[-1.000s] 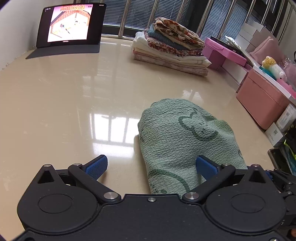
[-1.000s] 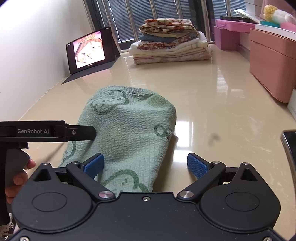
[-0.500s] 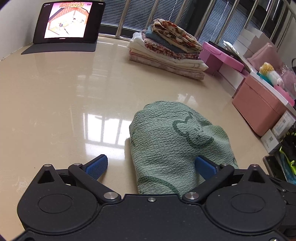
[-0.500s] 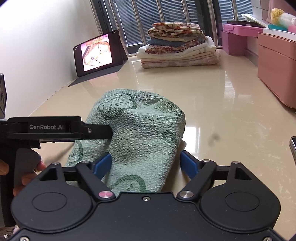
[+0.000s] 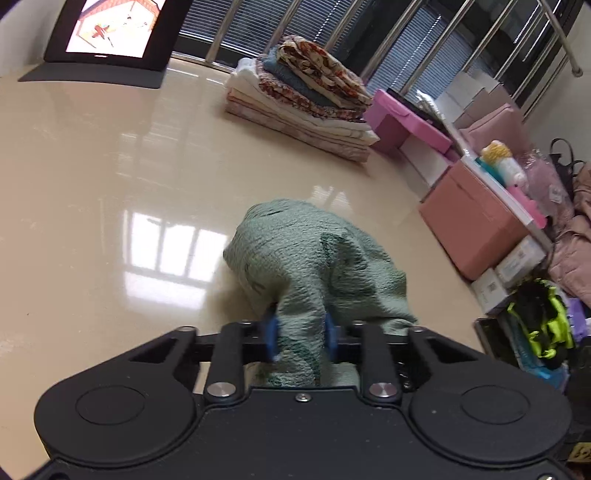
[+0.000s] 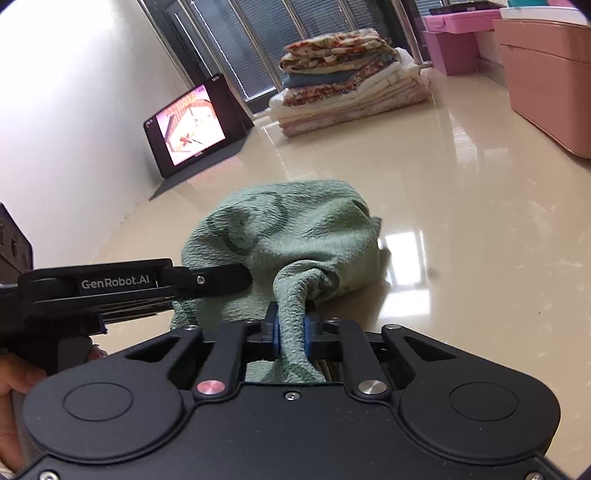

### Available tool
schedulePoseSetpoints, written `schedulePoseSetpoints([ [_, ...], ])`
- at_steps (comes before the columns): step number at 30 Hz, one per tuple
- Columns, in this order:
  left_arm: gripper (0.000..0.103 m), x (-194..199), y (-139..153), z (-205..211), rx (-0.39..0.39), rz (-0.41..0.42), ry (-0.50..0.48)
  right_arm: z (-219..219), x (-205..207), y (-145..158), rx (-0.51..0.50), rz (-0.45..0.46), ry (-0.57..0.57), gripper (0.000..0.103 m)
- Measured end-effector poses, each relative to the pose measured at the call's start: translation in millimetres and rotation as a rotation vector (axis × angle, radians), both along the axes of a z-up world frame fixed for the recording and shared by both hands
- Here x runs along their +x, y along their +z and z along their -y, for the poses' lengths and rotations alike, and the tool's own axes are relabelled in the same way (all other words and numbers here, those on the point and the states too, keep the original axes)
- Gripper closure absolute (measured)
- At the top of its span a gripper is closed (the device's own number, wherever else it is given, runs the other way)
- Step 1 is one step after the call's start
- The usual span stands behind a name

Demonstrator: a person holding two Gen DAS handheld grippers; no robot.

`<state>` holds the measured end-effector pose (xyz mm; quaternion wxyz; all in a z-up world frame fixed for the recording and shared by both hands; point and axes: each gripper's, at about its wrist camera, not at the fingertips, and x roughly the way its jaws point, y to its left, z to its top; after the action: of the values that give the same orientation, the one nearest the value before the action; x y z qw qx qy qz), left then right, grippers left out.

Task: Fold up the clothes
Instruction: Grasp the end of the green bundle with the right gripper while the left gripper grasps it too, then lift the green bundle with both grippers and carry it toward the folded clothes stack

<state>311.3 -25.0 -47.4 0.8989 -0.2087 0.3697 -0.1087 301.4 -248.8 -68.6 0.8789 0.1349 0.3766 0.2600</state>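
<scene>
A green crinkled garment with darker bear outlines lies bunched on the glossy beige table. My left gripper has its blue pads closing on a gathered fold at the garment's near edge, and the cloth is pinched between them. In the right wrist view my right gripper is closing the same way on another near fold of the garment, squeezed into a thin rope. The left gripper's black body reaches in from the left, held by a person's hand.
A stack of folded cloths sits at the table's far side, with a lit tablet on a stand to its left. Pink boxes and shelves of clutter line the right. A white wall borders the left.
Both grippers went from wide open around the garment's near edge to pinched on it. The cloth, flat before, is now bunched and pulled up at the near end. Both views tilted.
</scene>
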Motion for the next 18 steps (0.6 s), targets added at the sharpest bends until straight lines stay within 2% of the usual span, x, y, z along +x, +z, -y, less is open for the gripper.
schedulePoseSetpoints([
  [7,0.089,-1.4,17.9,-12.3,-0.047,0.045,0.019,-6.5,-3.1,16.1,0.036,0.048,-0.002,0.095],
  [18,0.089,-5.0,54.4,-44.3,-0.054,0.143,0.059,-37.3,-0.6,52.0,0.044,0.13,0.031,0.095],
])
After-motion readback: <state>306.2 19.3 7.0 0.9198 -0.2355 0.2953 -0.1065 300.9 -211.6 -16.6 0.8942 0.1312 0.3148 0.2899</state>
